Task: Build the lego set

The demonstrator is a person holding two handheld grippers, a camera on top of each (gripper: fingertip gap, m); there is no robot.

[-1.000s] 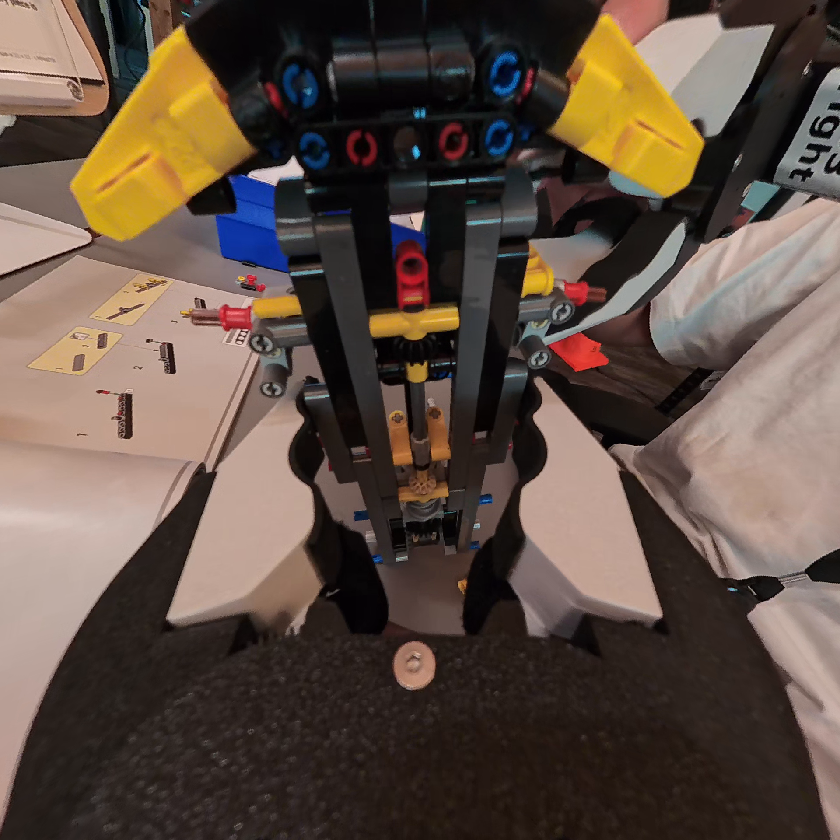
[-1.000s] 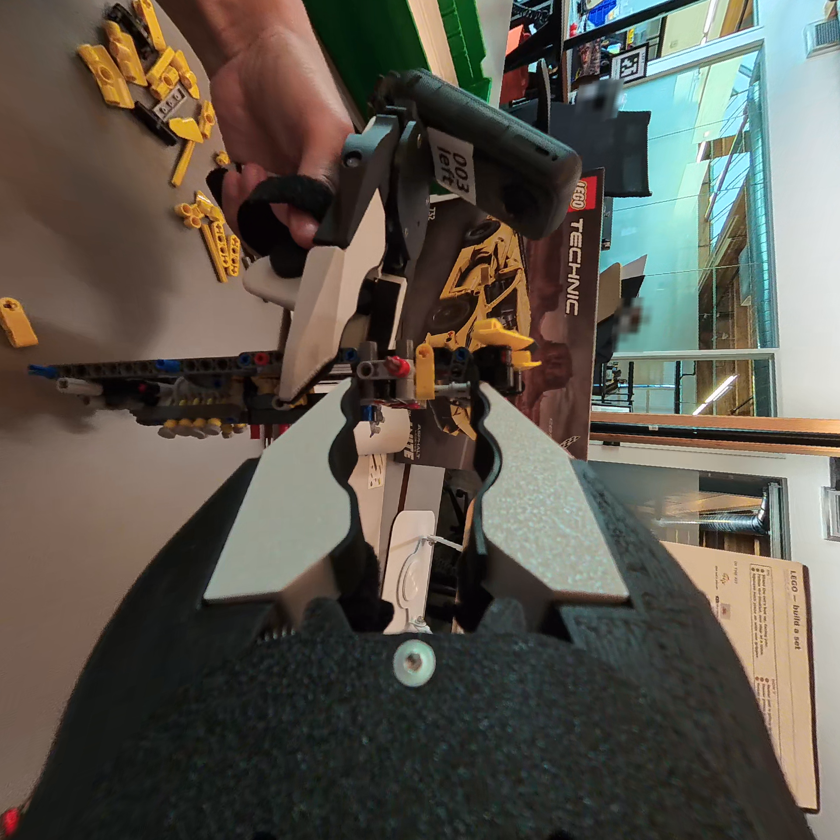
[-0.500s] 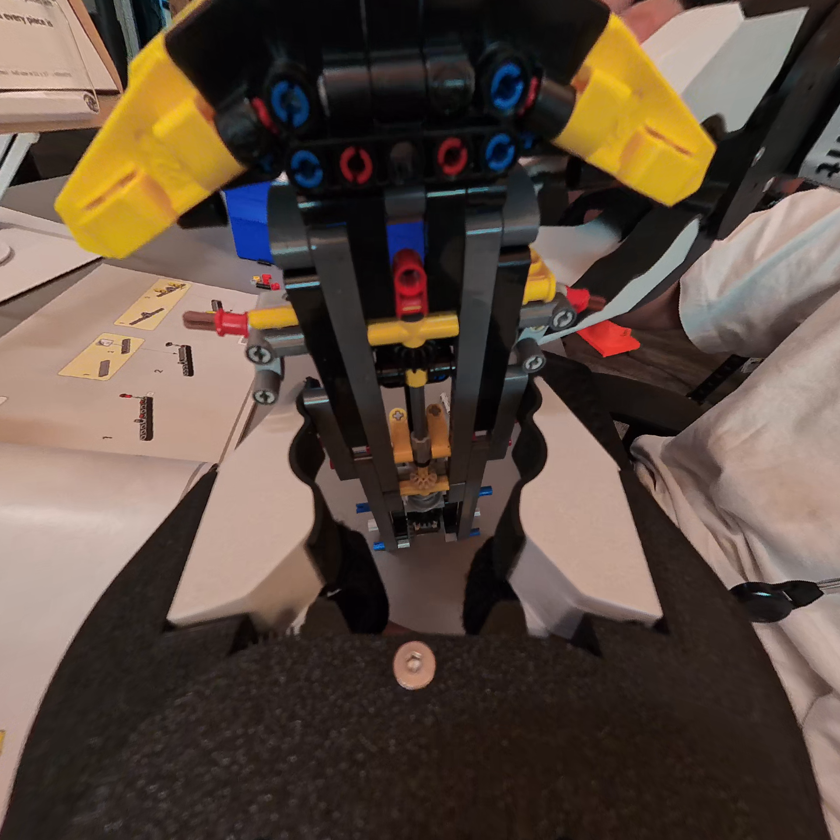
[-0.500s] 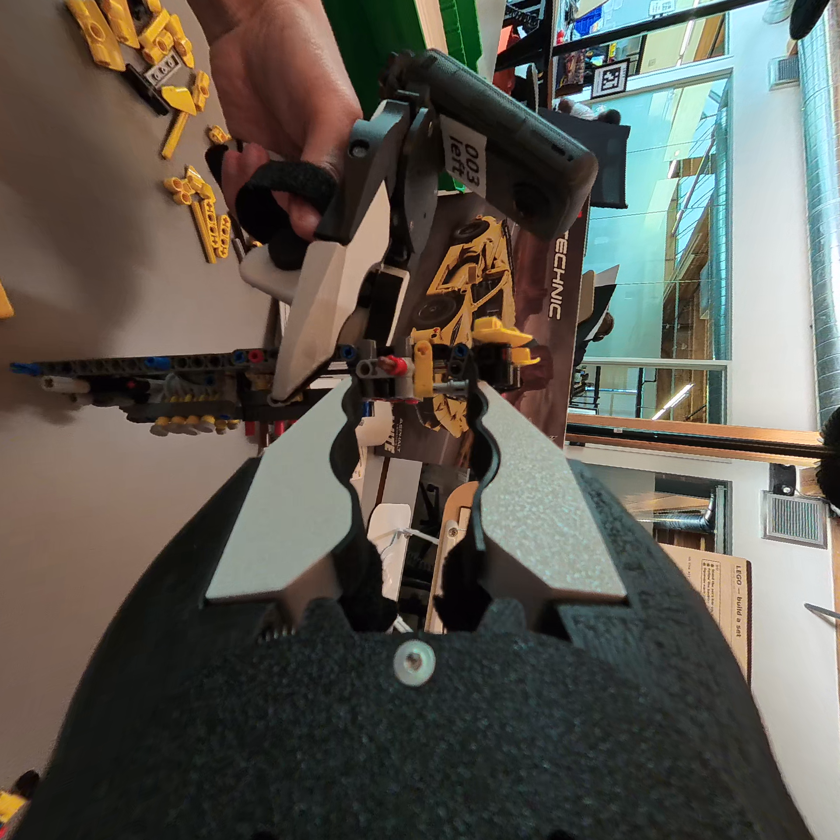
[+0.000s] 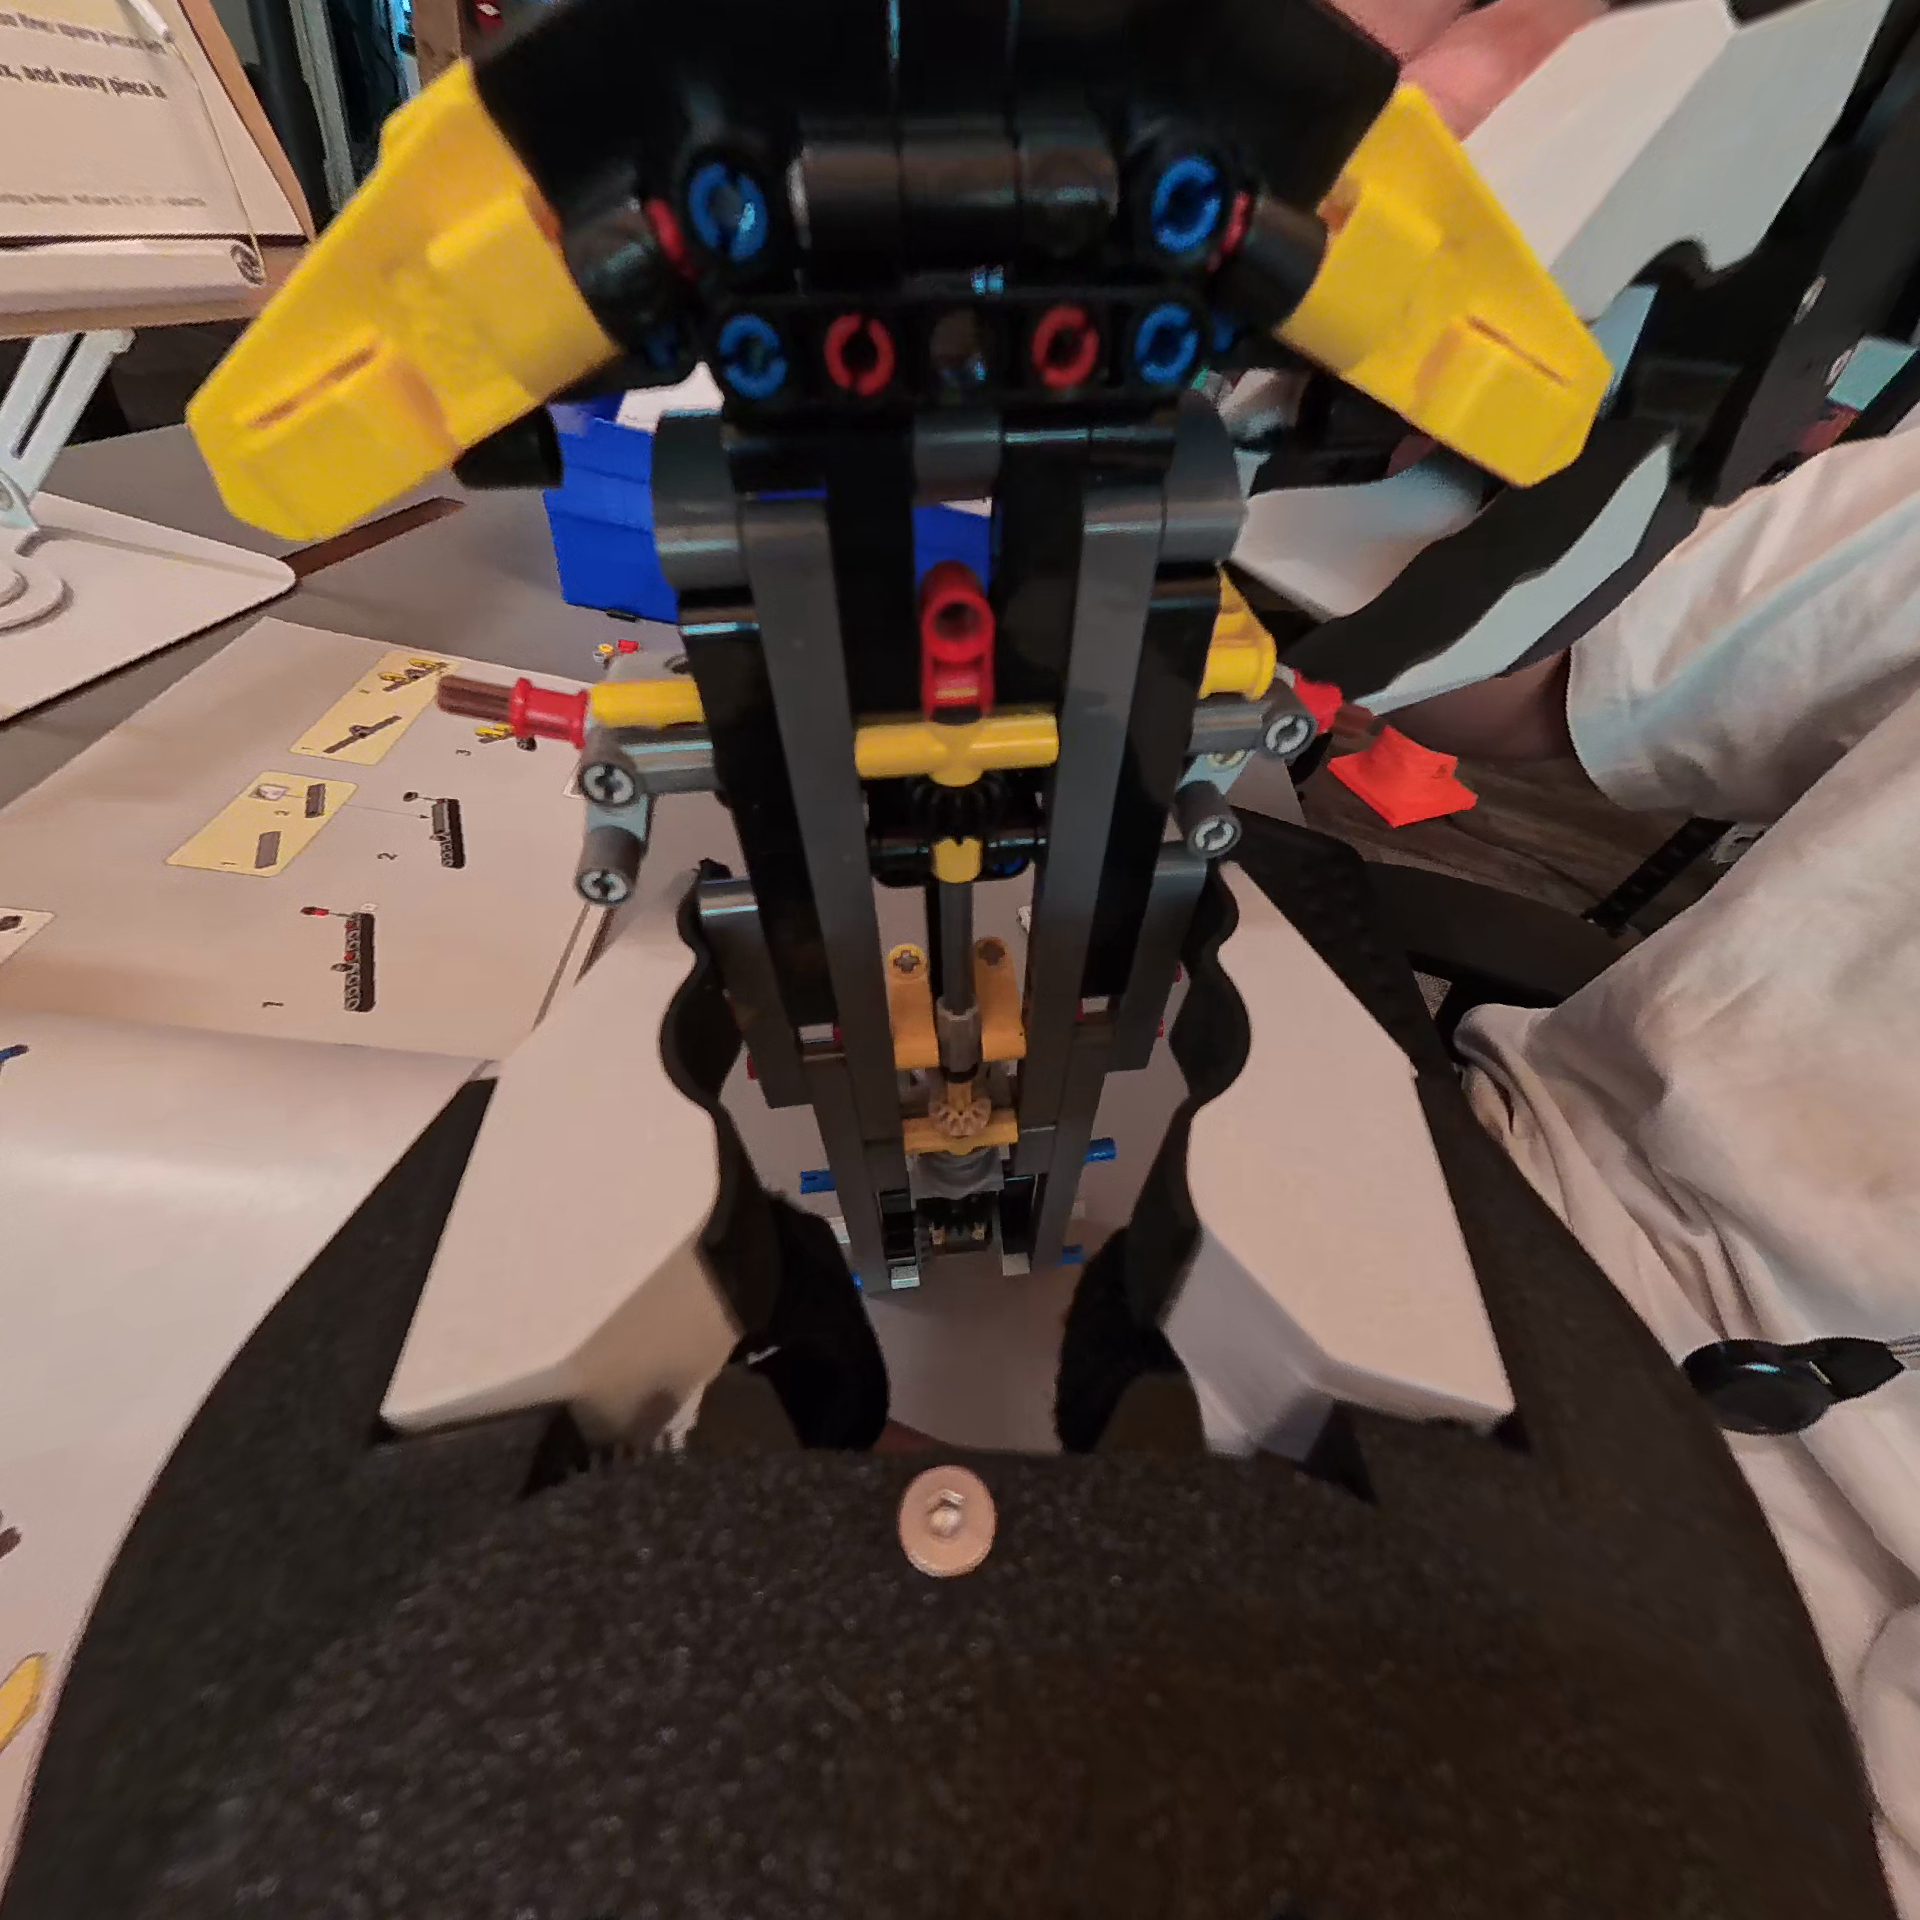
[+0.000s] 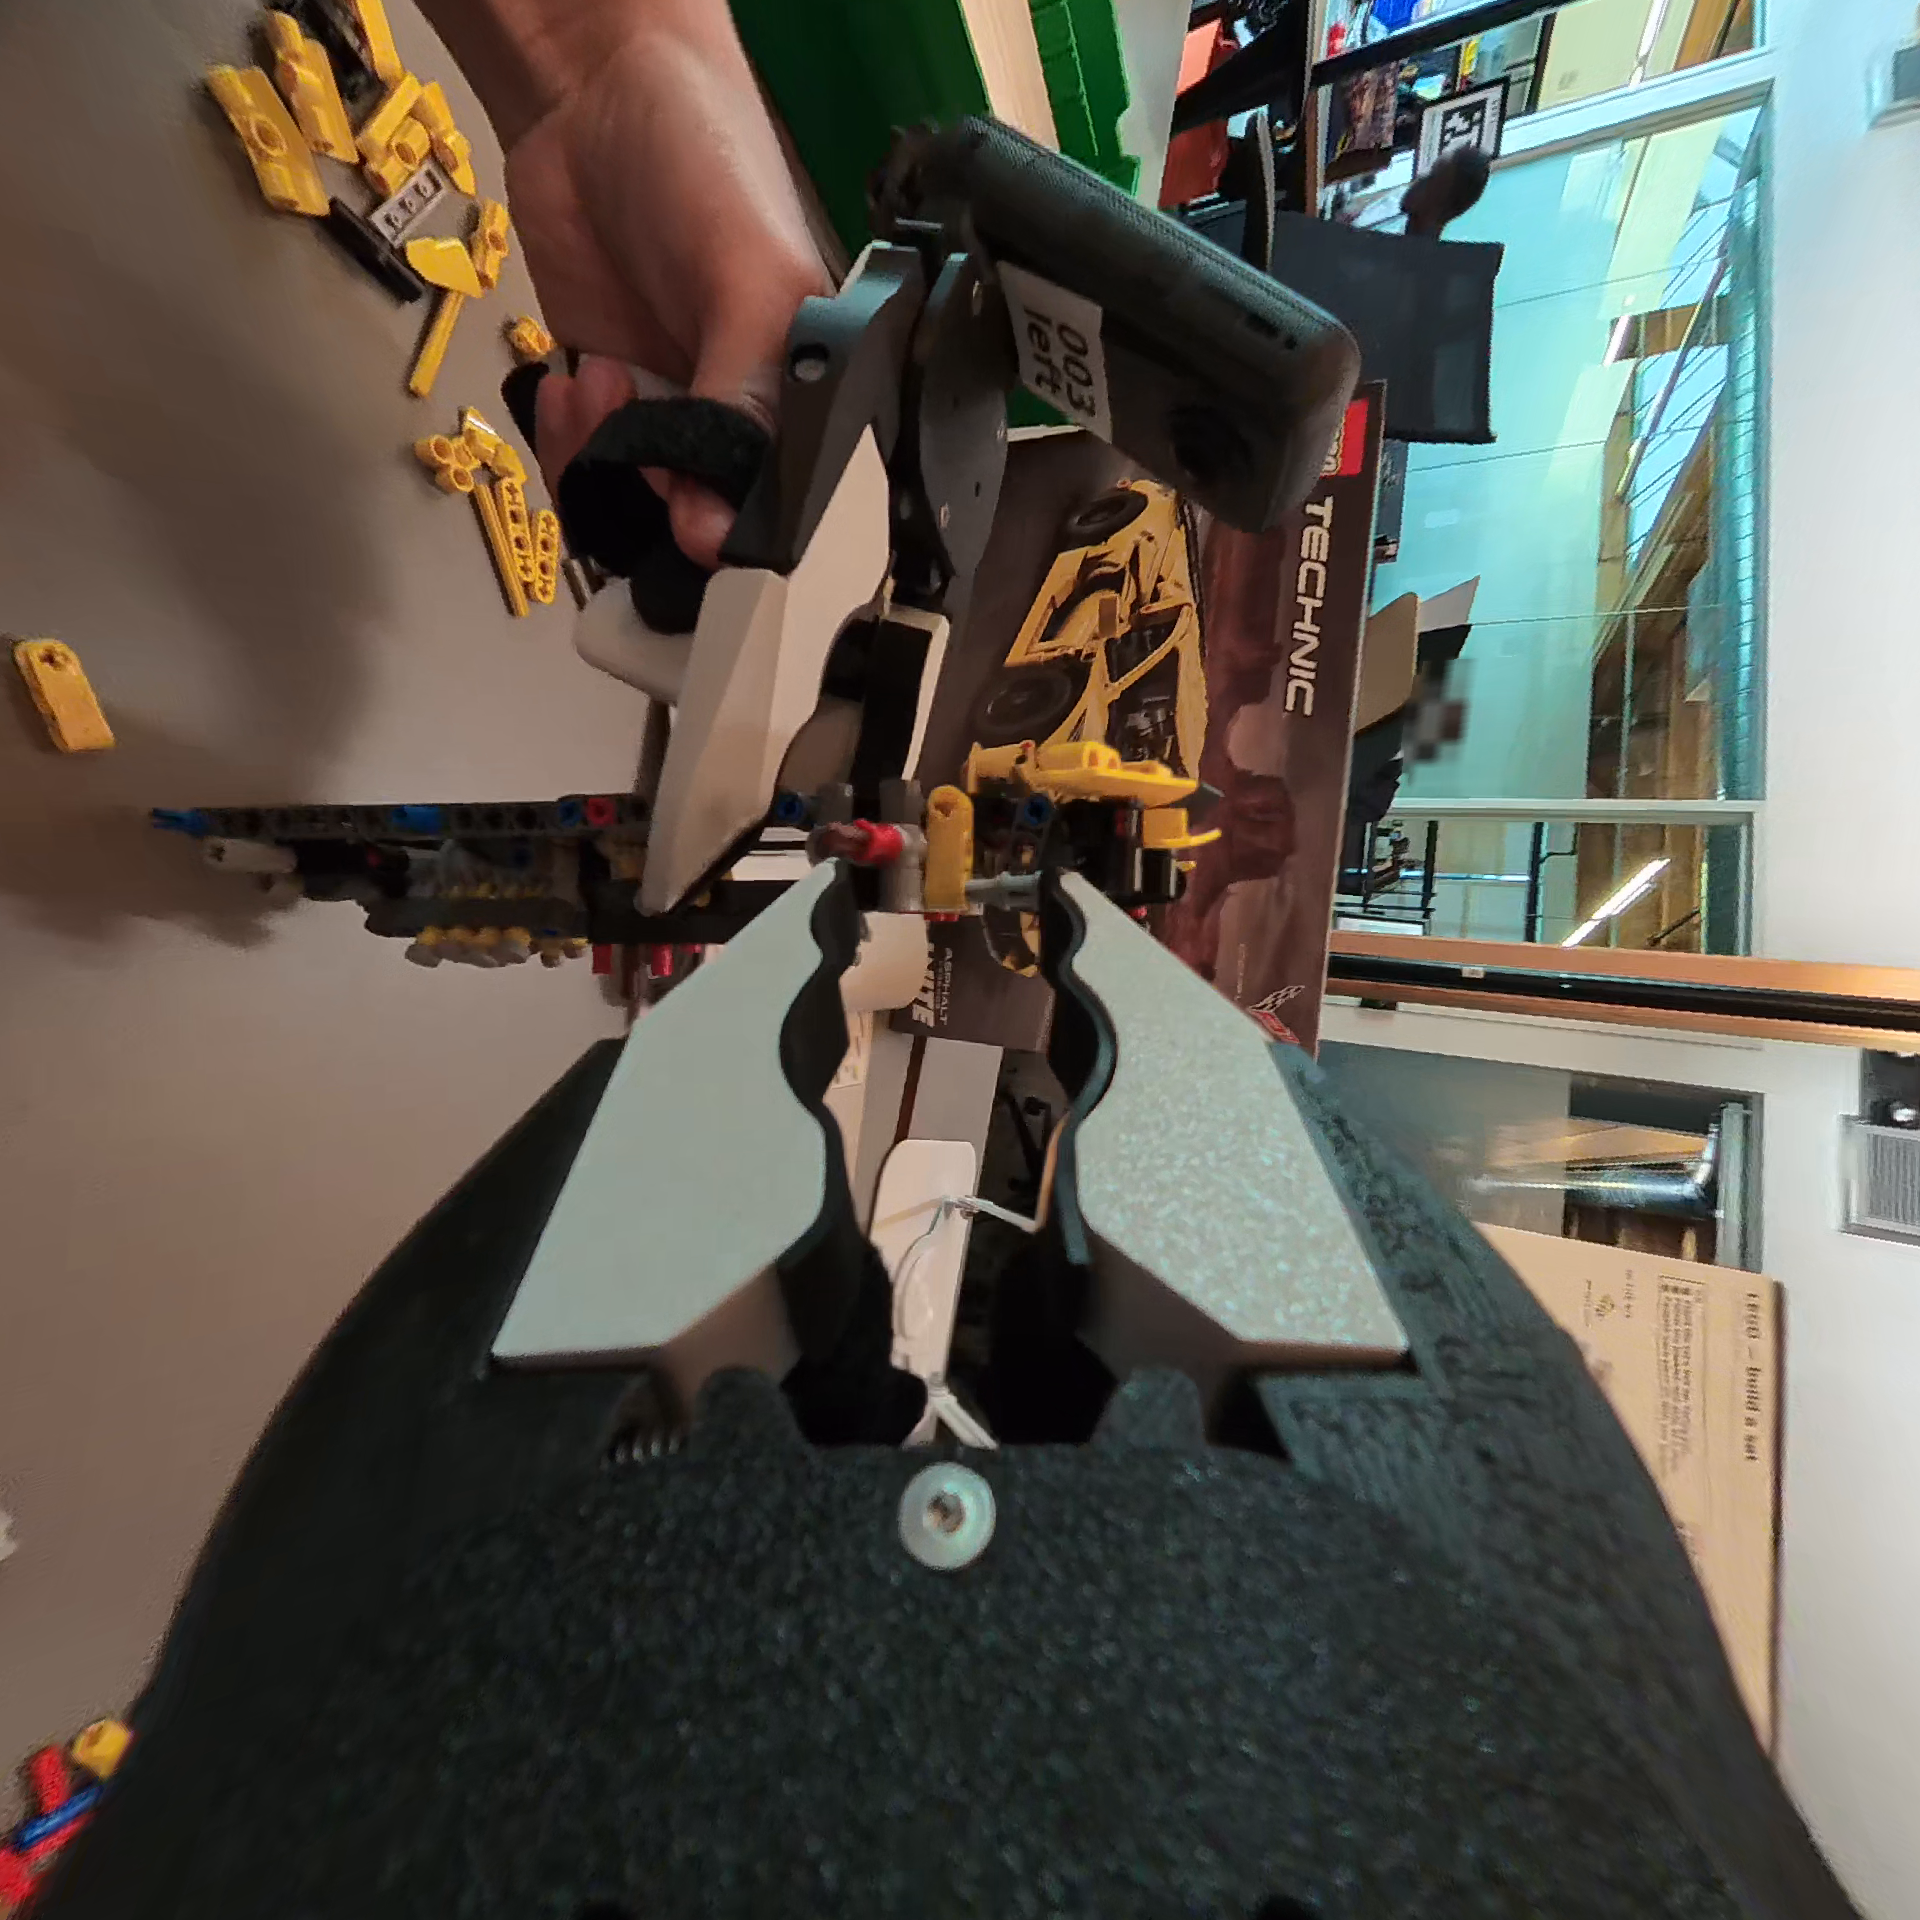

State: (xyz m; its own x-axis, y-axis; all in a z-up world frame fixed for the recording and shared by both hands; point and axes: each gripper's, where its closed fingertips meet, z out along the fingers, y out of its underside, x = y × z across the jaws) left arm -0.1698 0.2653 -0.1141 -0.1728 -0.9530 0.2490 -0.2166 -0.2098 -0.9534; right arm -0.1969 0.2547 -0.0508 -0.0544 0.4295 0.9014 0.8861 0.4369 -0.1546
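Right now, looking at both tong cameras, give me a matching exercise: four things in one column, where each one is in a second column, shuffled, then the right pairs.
Things
1. Lego chassis
2. open instruction booklet
3. loose yellow pieces
4. Lego set box

Places
A. scattered on the table near the person's hand
B. standing upright behind the left tongs
C. clamped between the left tongs' fingers
D. lying flat on the table, left of the chassis

Pairs: 1-C, 2-D, 3-A, 4-B
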